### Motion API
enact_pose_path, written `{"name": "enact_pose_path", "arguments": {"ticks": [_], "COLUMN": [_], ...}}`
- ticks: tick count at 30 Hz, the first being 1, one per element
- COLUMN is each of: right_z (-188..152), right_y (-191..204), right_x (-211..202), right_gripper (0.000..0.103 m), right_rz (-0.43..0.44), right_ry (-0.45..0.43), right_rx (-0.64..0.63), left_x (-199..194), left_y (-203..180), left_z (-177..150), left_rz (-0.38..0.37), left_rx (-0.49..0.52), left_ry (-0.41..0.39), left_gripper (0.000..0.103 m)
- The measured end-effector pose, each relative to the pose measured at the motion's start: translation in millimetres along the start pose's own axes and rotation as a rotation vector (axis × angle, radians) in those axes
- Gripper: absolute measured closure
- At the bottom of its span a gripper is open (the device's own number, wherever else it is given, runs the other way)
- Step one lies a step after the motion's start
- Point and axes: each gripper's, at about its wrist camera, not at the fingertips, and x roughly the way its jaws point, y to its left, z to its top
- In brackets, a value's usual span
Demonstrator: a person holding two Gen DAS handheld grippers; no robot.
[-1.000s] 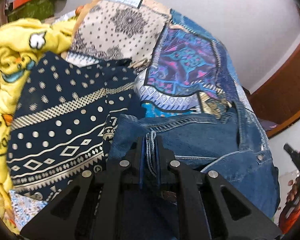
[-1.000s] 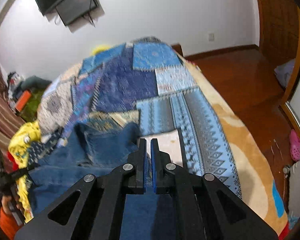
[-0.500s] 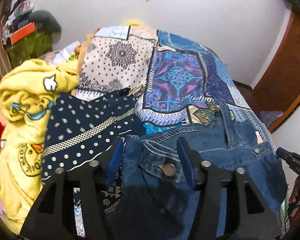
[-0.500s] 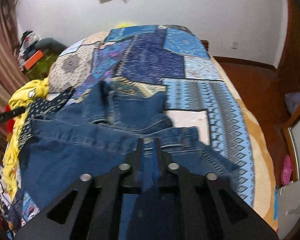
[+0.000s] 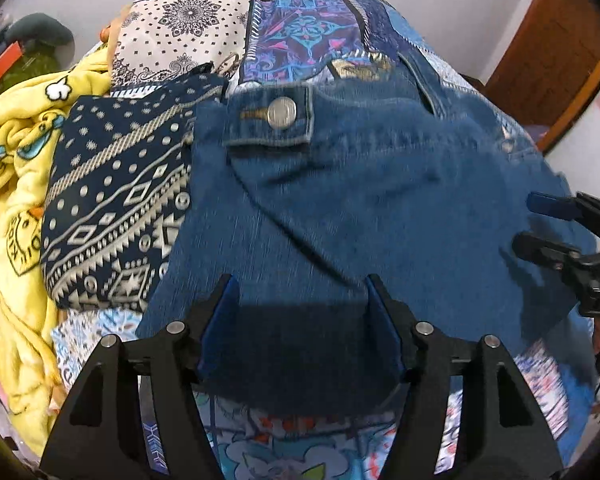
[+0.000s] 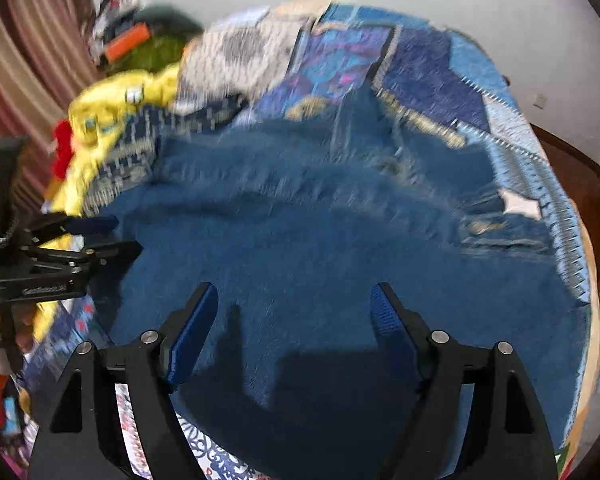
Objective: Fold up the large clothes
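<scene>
Blue denim jeans lie spread over the bed, their waistband button facing up at the far side. My left gripper hovers over the near edge of the denim. Its jaws are opening, and the cloth lies below them, not pinched. In the blurred right wrist view the same jeans fill the middle. My right gripper stands over them with its jaws opening wide and nothing pinched. Each gripper shows in the other's view: the right gripper at the right edge, the left gripper at the left.
A navy patterned cloth and a crumpled yellow blanket lie left of the jeans. The patchwork bedspread runs to the far wall. A wooden door stands at the right, and a striped curtain hangs at the left.
Both grippers were shut on folds of denim and have let go and opened. The jeans now lie flatter, and both views have drawn back toward the near edge of the bed.
</scene>
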Motion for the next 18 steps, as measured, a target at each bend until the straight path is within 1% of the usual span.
{"name": "enact_pose_path", "arguments": {"ticks": [1, 2, 3, 4, 5, 8, 11, 14, 15, 18], "right_z": [-3, -5, -8, -10, -12, -16, -24, -35, -39, -52], "right_y": [3, 5, 6, 7, 6, -6, -18, -31, -37, -60], "right_x": [10, 14, 18, 20, 19, 12, 3, -9, -13, -25], "right_gripper": [0.027, 0.027, 0.026, 0.021, 0.019, 0.017, 0.013, 0.012, 0.012, 0.012], "right_rz": [-0.011, -0.026, -0.045, -0.058, -0.07, -0.068, -0.044, -0.1, -0.105, -0.164], "right_ry": [0.036, 0.052, 0.061, 0.057, 0.049, 0.052, 0.051, 0.045, 0.043, 0.049], "right_rx": [-0.014, -0.018, -0.027, -0.036, -0.04, -0.02, 0.018, 0.034, 0.041, 0.084], "left_x": [-2, -4, -5, -7, -8, -12, -15, -15, -15, -19], "left_y": [1, 2, 3, 3, 4, 9, 19, 29, 33, 40], "left_z": [-7, -10, -14, -19, -22, -29, -36, -46, -49, -57], "left_rz": [0.005, 0.012, 0.026, 0.028, 0.028, 0.043, 0.066, 0.062, 0.059, 0.053], "left_rx": [0.002, 0.003, 0.007, 0.013, 0.014, -0.002, -0.045, -0.096, -0.112, -0.154], "left_ry": [-0.015, -0.021, -0.025, -0.028, -0.032, -0.045, -0.043, -0.023, -0.019, -0.015], "left_gripper": [0.032, 0.027, 0.023, 0.023, 0.022, 0.013, 0.012, 0.012, 0.012, 0.012]}}
